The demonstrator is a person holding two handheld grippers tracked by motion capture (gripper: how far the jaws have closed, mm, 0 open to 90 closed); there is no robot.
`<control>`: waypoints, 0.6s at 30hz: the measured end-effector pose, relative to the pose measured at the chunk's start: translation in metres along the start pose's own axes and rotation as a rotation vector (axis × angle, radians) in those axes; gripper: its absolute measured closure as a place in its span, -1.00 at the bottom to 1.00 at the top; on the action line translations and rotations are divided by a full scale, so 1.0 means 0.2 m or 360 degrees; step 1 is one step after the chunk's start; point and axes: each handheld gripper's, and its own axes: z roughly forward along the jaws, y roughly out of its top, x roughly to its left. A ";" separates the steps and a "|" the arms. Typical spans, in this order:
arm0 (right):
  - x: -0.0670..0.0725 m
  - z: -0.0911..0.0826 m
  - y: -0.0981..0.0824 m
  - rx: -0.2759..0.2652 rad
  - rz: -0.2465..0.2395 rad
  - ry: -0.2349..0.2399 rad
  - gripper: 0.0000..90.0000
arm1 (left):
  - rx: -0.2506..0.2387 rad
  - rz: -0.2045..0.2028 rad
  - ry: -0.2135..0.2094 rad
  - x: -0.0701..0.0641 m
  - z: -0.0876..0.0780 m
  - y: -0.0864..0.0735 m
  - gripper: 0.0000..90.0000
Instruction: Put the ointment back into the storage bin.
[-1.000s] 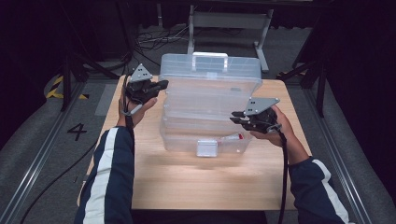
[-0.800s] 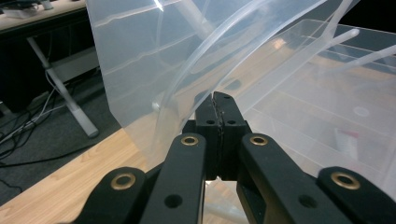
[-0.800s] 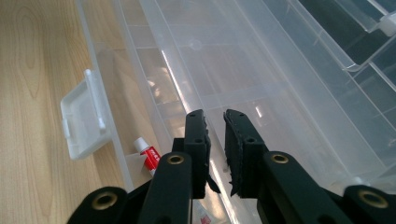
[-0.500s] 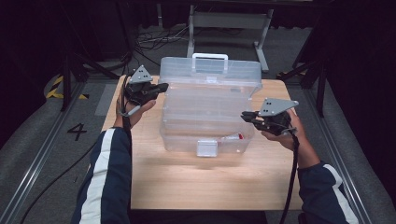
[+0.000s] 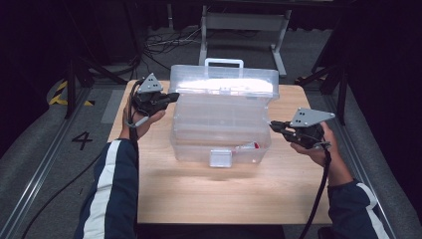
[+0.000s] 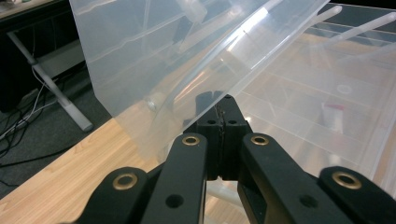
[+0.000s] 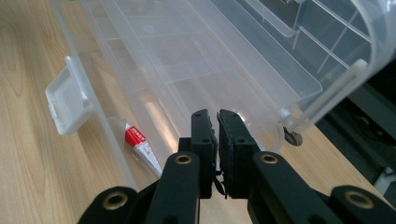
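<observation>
Fingers of our right gripper point(image 5: 276, 128) had just been closing and were nearly pressed together, nothing between them, and the gripper had drawn rightward off the clear plastic toolbox point(image 5: 221, 134) since a second before. Our left gripper point(image 5: 169, 96), fingers pressed together, kept its place against the left end of the raised lid point(image 5: 224, 85). We judged the box opened and the right hand free for the contents. We counted one toolbox at the middle of the desk point(image 5: 209, 199), one white latch point(image 5: 221, 158) on its near wall, one handle point(image 5: 224, 62), and one red-labelled glue tube point(image 7: 140, 143) inside.
</observation>
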 end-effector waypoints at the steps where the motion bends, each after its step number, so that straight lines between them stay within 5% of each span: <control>1: 0.00 0.00 -0.01 0.0004 0.0004 -0.0005 0.88 | -0.0003 -0.0006 -0.0012 0.00 0.00 -0.01 1.00; 18: -0.05 0.03 -0.14 0.0056 0.0093 -0.0080 0.78 | 0.0017 0.0034 -0.0057 -0.06 -0.03 -0.06 1.00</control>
